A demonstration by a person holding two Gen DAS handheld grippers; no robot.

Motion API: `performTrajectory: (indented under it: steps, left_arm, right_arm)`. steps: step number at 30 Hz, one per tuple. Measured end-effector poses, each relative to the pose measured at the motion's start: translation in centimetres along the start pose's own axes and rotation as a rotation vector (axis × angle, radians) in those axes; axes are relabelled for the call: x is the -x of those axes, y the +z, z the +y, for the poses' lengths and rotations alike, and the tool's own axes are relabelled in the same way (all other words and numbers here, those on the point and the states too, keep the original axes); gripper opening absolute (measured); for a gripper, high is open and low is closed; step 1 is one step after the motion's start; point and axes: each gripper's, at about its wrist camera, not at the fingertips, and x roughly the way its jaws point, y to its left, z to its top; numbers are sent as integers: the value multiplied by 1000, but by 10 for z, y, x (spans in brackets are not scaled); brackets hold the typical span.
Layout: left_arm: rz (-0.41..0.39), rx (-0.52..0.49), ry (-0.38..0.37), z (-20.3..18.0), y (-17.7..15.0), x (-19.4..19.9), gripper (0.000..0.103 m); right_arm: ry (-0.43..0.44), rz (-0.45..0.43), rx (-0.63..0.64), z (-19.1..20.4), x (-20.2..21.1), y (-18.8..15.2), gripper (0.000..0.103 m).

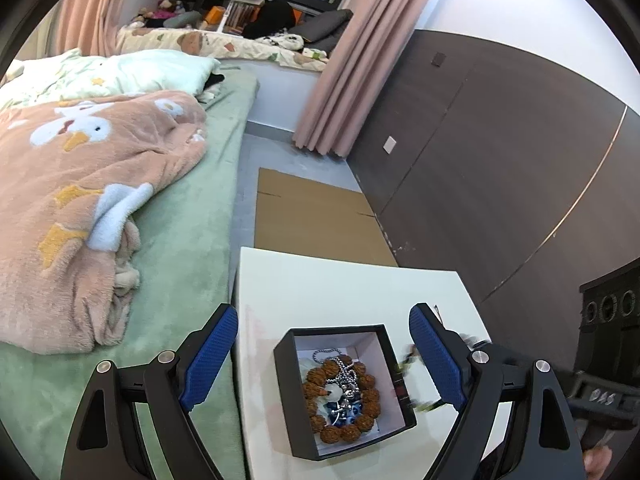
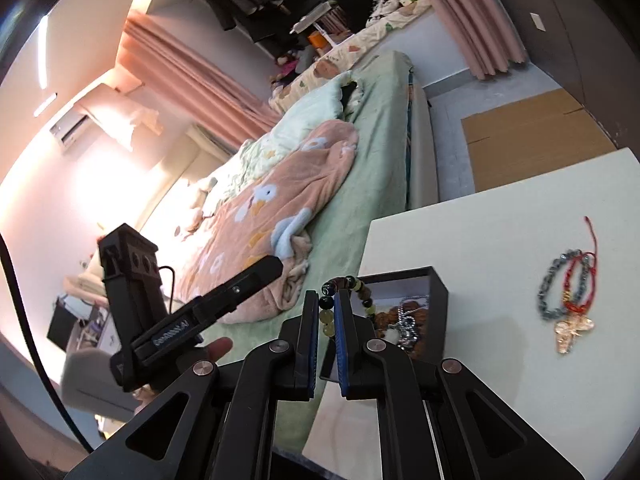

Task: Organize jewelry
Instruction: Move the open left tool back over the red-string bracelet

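Black box [image 1: 345,392] on white table [image 1: 340,292], between wide-open, empty left gripper [image 1: 324,364]. Right gripper [image 2: 328,322], nearly closed, pinched beaded bracelet [image 2: 352,292] above box's near edge; 2 bracelets [image 2: 566,288] lay apart.

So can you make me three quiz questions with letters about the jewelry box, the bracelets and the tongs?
1. Where is the big brown bead bracelet?
A. on the bed
B. in the black box
C. on the floor

2. What colour is the cord lying on the white table?
A. red
B. yellow
C. white

3. What are the right tongs doing?
A. gaping empty
B. pinching a string of beads
C. gripping the box

Answers: 1 B, it lies inside the box with a silver chain. 2 A, the loop is red. 3 B, beads sit between the nearly shut pads.
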Motion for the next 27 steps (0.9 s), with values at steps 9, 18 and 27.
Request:
performTrajectory:
  steps: [9, 18, 27]
  left_arm:
    - [-6, -2, -28, -9, 1, 6, 88]
    - [35, -105, -71, -49, -9, -6, 88]
    - [114, -235, -118, -103, -25, -26, 88]
  right_arm:
    - [-117, -17, -136, -41, 29, -5, 84]
    - [-228, -96, -238, -73, 100, -8, 84]
    - [-317, -130, -303, -98, 143, -16, 84]
